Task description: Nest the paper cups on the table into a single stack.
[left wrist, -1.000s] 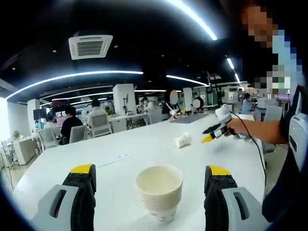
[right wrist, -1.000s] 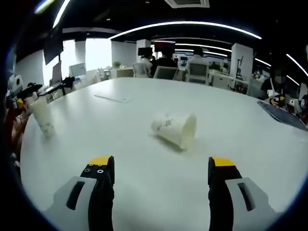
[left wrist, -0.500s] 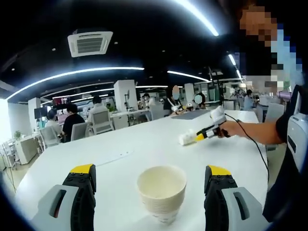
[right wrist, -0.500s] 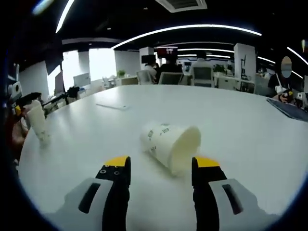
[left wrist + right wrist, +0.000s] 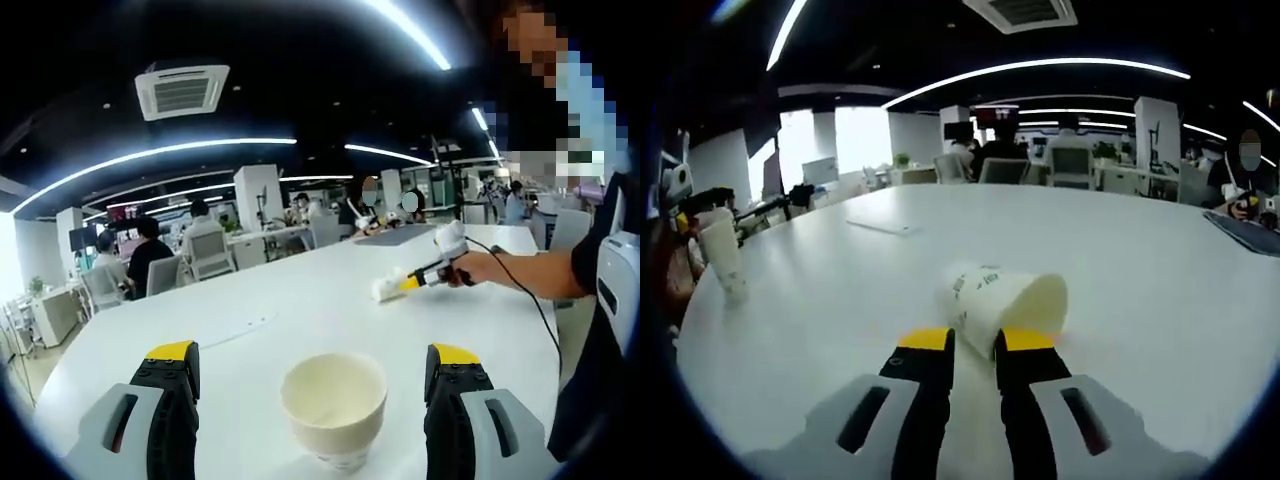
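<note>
- Two lots of cups: a stack (image 5: 333, 408) stands upright on the worktop (image 5: 300, 320) between the jaws of my left tongs (image 5: 315, 365), which are wide apart and touch nothing; a loose cup (image 5: 1005, 305) lies on its side at the tips of my right tongs (image 5: 977, 340).
- My right jaws are nearly together on the cup's wall, near the rim; I judge they pinch it, though the contact itself is hidden behind the tips.
- Thin paper: light, easily crushed, likely to roll on its side. I would hold the wall just below the rim, gently.
- The stack's base is cut off at the edge of the left gripper view, so I cannot count its cups.
- In the left gripper view the loose cup is too small to read.
</note>
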`<state>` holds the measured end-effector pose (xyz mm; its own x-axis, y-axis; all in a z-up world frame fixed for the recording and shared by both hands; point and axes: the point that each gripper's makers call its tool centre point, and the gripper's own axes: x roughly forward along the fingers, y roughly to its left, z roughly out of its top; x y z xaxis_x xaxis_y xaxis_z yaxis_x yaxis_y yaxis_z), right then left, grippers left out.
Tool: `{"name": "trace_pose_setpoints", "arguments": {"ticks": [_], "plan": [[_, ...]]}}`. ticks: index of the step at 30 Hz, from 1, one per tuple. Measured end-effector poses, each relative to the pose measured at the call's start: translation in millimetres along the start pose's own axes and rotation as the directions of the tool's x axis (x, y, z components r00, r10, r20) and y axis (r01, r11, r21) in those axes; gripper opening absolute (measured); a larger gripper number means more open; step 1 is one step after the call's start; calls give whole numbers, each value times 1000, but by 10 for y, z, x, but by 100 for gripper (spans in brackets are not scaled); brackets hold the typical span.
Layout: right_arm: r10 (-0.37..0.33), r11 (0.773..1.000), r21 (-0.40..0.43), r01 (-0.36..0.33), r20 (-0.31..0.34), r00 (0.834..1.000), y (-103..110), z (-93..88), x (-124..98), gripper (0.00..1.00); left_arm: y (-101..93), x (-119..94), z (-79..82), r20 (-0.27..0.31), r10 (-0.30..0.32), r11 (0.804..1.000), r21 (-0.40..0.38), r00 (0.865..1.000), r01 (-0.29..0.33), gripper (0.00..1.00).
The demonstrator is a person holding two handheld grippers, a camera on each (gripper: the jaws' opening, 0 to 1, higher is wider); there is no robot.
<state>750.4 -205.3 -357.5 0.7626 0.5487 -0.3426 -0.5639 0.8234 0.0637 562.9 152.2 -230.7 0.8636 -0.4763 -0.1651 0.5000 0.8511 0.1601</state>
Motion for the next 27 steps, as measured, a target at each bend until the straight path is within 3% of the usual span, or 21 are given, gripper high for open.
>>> {"name": "trace_pose_setpoints", "arguments": {"ticks": [6,14,21,27], "plan": [[15,1000,-3,-15,21,1000,67,46,-1,4,-5,1,8,0,0,1000,6,1000,0,99],[25,1000,-11,-25,32,999,155,81,-23,3,-27,-11,-28,-5,-4,1000,11,1000,4,99],[76,995,-72,-73,42,996,393,242,-53,3,-34,-24,-13,4,-4,1000,18,1000,4,99],[147,980,-143,-139,47,988,725,423,-86,3,-53,-50,-2,15,-5,1000,28,1000,5,99]]}}
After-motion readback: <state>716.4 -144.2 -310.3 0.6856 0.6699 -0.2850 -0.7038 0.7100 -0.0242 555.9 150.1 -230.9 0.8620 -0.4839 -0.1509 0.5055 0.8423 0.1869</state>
